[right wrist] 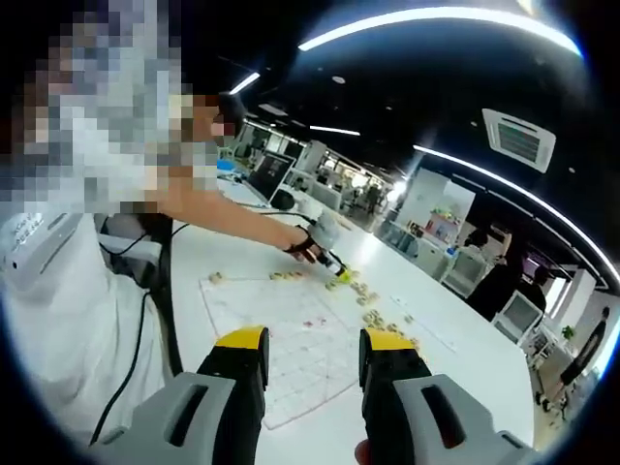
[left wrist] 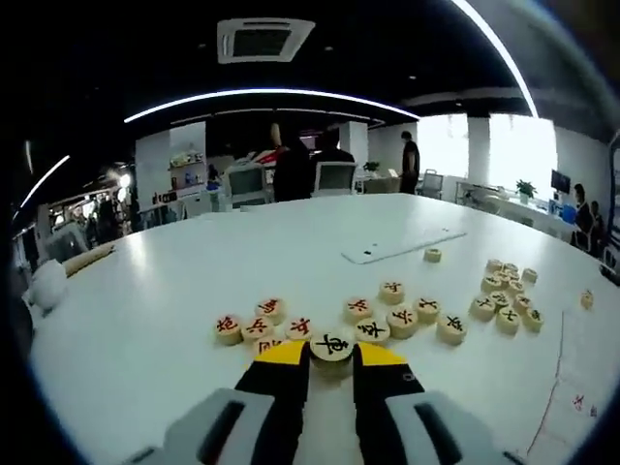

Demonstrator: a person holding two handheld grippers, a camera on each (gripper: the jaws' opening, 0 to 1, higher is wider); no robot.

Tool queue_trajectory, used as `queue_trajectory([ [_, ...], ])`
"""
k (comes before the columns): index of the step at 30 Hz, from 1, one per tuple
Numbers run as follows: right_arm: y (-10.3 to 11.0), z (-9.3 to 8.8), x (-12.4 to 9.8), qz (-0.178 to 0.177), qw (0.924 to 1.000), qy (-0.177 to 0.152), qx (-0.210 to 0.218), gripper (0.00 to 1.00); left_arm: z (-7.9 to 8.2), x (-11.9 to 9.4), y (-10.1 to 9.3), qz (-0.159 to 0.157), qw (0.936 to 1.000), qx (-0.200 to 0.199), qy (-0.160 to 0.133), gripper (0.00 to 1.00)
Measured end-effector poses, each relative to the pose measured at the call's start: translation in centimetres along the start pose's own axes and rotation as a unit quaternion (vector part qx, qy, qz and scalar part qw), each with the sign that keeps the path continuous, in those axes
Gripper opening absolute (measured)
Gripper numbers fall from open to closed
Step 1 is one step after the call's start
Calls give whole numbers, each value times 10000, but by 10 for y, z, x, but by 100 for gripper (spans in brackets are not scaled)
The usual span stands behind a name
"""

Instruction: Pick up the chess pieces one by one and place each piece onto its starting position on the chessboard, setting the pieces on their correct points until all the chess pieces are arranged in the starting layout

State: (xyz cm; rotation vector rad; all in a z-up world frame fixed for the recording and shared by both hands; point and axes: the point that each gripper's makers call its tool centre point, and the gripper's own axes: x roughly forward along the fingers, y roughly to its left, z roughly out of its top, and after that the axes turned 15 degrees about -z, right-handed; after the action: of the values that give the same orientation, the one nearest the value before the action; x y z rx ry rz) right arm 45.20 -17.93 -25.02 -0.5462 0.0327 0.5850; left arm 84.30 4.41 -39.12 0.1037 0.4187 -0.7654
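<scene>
**Left gripper clamps one disc at the loose row; right gripper held above the board**

In the left gripper view, the left gripper (left wrist: 332,360) has its yellow-tipped jaws closed on a round wooden chess piece (left wrist: 332,346) with a dark character on top. That piece sits at the near edge of a loose row of pieces (left wrist: 334,317) lying flat on the white table (left wrist: 145,320), some marked in red and some in black. To the right of the row a small heap of pieces (left wrist: 508,295) is bunched together, and one single piece (left wrist: 433,255) lies beyond it, just beside a flat white sheet (left wrist: 402,246). Past the table's far edge, monitors and standing people are visible.

In the right gripper view, the right gripper (right wrist: 314,351) hangs with its jaws apart and nothing between them, above the near corner of the paper chessboard (right wrist: 291,354), a white sheet ruled with a grid. Along the board's far edge a few pieces are scattered, and there the person's hand (right wrist: 308,242) reaches out with the left gripper to the pieces.
</scene>
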Motion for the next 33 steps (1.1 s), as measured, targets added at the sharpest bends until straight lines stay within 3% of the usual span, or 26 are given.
queue_trajectory([
  [5, -1, 2, -2, -20, 10000, -18, -2, 38, 12, -24, -26, -314, 9993, 178, -50, 20],
  [13, -2, 2, -1, -36, 10000, 10, 70, 39, 20, -87, -70, -799, 9951, 571, -90, 20],
  [18, 2, 2, -1, 36, 10000, 25, 22, 39, 20, -125, -111, -1307, 9891, 656, -196, 20],
  [20, 4, 2, -1, 79, 10000, 28, 1, 39, 24, -146, -138, -1647, 9837, 619, -360, 20],
  [26, 5, 2, -1, 68, 10000, 37, 5, 39, 9, -191, -197, -2344, 9680, 883, -172, 20],
  [33, 6, 3, -2, 67, 10000, 33, -22, 39, -31, -231, -241, -2809, 9553, 916, 120, 20],
])
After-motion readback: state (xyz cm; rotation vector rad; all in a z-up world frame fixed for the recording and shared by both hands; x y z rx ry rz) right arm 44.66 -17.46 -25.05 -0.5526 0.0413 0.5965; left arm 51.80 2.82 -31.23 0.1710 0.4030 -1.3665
